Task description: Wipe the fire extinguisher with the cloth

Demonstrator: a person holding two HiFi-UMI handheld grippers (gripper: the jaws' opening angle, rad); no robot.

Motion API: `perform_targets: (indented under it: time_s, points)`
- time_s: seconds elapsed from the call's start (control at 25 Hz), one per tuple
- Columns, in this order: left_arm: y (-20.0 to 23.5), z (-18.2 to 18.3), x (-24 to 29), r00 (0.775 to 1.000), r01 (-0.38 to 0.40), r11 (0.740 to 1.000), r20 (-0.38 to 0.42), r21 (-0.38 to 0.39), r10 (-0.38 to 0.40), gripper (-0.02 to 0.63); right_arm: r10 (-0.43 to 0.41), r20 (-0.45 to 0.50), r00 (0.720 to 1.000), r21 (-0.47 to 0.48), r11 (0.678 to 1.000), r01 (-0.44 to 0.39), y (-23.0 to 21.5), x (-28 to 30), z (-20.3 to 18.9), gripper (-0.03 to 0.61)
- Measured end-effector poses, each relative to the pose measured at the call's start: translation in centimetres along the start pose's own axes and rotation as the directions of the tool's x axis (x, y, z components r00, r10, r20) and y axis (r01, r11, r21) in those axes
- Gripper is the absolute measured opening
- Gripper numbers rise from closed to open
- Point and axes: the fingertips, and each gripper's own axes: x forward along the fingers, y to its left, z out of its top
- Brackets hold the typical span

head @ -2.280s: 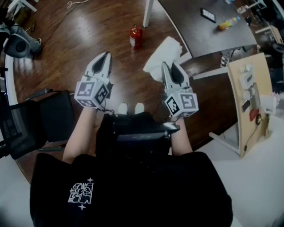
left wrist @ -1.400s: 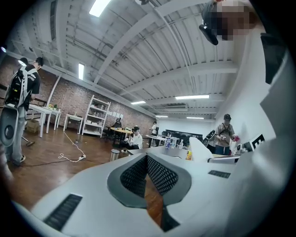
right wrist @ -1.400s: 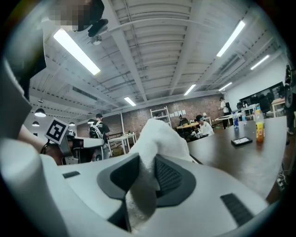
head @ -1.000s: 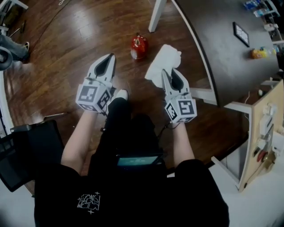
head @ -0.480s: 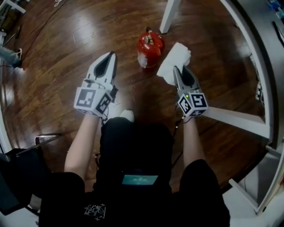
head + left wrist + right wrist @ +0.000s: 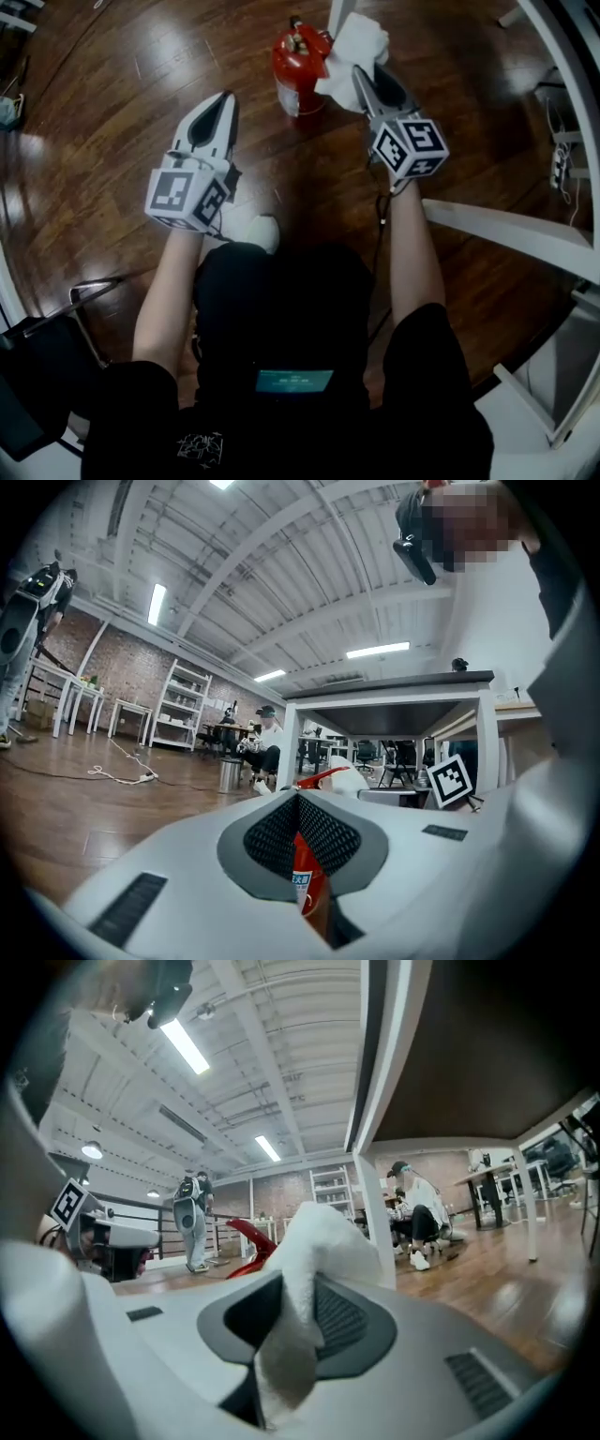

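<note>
A red fire extinguisher (image 6: pixel 292 58) stands upright on the wooden floor at the top of the head view. My right gripper (image 6: pixel 361 77) is shut on a white cloth (image 6: pixel 361 39), which bunches against the extinguisher's upper right side. In the right gripper view the cloth (image 6: pixel 323 1246) sticks up between the jaws, with the red handle (image 6: pixel 246 1239) just left of it. My left gripper (image 6: pixel 217 105) is shut and holds nothing, a short way left of the extinguisher. Through the slit of its jaws the left gripper (image 6: pixel 300 803) view shows the extinguisher (image 6: pixel 307 885) beyond.
A white table leg (image 6: pixel 339 13) rises right behind the extinguisher, and a white frame bar (image 6: pixel 511 234) runs along the right. A black chair (image 6: pixel 42 375) stands at lower left. The person's white shoe (image 6: pixel 255 231) is below the left gripper. People sit far off (image 6: pixel 417 1208).
The person has come closer to the extinguisher. My right gripper has carried the cloth forward and up against the extinguisher's side. The left gripper stays shut to its left.
</note>
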Motion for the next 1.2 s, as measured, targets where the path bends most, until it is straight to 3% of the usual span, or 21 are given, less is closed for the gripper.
perform_targets:
  time_s: [0.16,0.28,0.52,0.64,0.76,0.84,0.92,1.0,1.08,1.2]
  points:
    - [-1.9,-0.1,-0.3,0.999,0.049,0.999,-0.02,-0.003,-0.049,0.003,0.036,-0.016,0.999,-0.04,0.999,-0.036,0.7,2.2,-0.6,0.124]
    - [-3.0,-1.9,1.2,0.994,0.072,0.995,-0.086,0.073,-0.066,0.003,0.029,-0.045,0.999,-0.057,0.998,-0.031,1.3,2.9,-2.7,0.124]
    - [-5.2,-3.9,3.1,0.989,0.123,0.992,-0.086,0.041,-0.119,0.003,-0.015,-0.165,0.986,0.0,1.0,0.015,1.1,3.2,-12.3,0.123]
    - [-5.4,-3.7,2.8,0.989,0.13,0.99,-0.079,0.048,-0.126,0.003,-0.015,-0.296,0.955,0.035,0.999,0.026,1.6,4.0,-19.3,0.121]
    - [-5.0,-3.3,2.2,0.992,0.111,0.994,-0.061,0.009,-0.11,0.003,0.004,-0.442,0.897,0.068,0.997,0.029,2.1,4.4,-26.0,0.121]
    - [-5.1,-3.2,2.0,0.991,0.113,0.993,-0.068,0.025,-0.111,0.003,0.002,-0.504,0.864,0.071,0.997,0.04,2.0,4.0,-28.2,0.12]
    - [-4.7,-3.2,1.6,0.991,0.106,0.994,-0.083,0.037,-0.103,0.003,-0.022,-0.468,0.883,0.089,0.993,0.072,1.4,3.1,-27.0,0.117]
    - [-3.7,-3.5,1.0,0.992,0.088,0.996,-0.086,0.008,-0.087,0.003,-0.049,-0.371,0.927,0.112,0.989,0.097,0.6,2.0,-23.6,0.117]
    - [-3.1,-3.7,0.7,0.995,0.079,0.997,-0.066,-0.019,-0.08,0.003,-0.071,-0.252,0.965,0.116,0.988,0.103,-0.2,0.6,-18.6,0.118]
    - [-3.1,-3.5,0.5,0.996,0.078,0.997,-0.04,-0.029,-0.079,0.003,-0.076,-0.104,0.992,0.087,0.993,0.085,-0.9,-1.4,-10.6,0.118]
